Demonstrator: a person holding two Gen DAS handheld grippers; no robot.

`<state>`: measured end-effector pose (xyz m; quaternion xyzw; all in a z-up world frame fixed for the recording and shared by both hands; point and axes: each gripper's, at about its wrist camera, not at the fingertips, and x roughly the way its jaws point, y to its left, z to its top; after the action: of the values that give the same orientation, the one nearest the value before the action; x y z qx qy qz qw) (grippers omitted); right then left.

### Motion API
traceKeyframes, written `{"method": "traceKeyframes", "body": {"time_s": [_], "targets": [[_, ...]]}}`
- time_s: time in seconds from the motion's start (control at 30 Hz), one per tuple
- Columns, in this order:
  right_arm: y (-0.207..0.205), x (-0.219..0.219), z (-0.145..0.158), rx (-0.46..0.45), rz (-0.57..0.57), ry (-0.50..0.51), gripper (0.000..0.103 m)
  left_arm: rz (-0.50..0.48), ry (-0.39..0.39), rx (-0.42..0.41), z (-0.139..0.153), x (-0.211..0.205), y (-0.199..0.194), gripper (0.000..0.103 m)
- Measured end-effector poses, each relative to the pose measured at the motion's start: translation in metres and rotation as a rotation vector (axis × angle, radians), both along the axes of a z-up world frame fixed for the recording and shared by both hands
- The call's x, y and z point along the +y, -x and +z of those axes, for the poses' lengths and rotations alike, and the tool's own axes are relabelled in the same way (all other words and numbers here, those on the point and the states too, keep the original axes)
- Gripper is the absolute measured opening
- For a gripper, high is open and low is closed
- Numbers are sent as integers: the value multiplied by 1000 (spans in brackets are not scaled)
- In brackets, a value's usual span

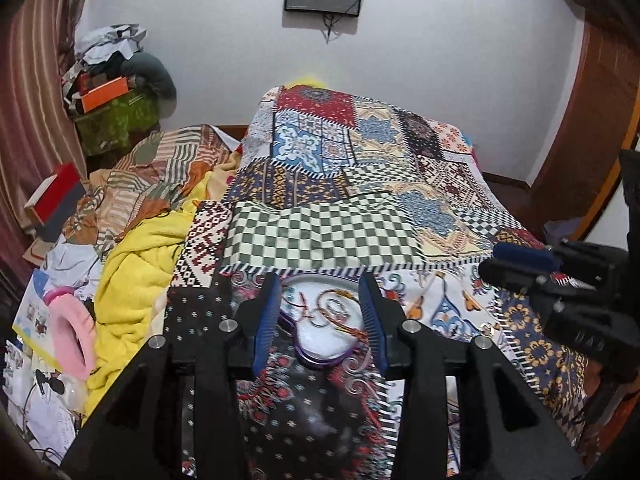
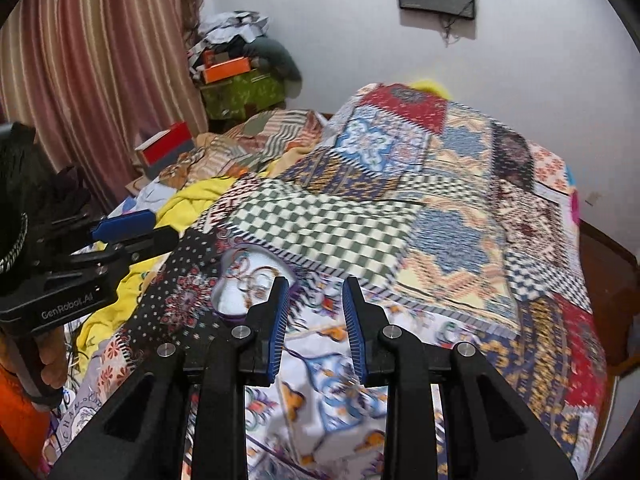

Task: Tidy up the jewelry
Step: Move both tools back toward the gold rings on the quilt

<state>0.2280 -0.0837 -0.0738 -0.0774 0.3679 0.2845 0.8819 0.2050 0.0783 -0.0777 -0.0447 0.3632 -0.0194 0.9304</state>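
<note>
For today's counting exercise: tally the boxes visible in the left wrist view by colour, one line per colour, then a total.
Orange box: 1
Red box: 1
Green patterned box: 1
Total: 3

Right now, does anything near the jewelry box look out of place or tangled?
Yes. In the heart-shaped jewelry box on the patchwork bedspread, the jewelry lies in one loose tangle of chains on the white lining. The box itself sits flat; nothing appears spilled outside it.
</note>
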Motion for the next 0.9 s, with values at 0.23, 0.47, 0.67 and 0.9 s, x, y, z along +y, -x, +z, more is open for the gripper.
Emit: {"method": "traceKeyframes", "body": {"time_s": [0.23,0.47,0.67,0.9], "targets": [[8,-41,8,-15,-71,3,25,-54,-22,10,3,-34,4,40],[11,-75,1,-1,-124,25,25,-108,-20,44,-7,-64,-1,41],[10,-94,-17,53,-149,23,25,-160,-15,128,-36,-88,-12,41],[1,-100,-57,147,-156,72,25,-225,-19,216,-72,-112,-21,41]]}}
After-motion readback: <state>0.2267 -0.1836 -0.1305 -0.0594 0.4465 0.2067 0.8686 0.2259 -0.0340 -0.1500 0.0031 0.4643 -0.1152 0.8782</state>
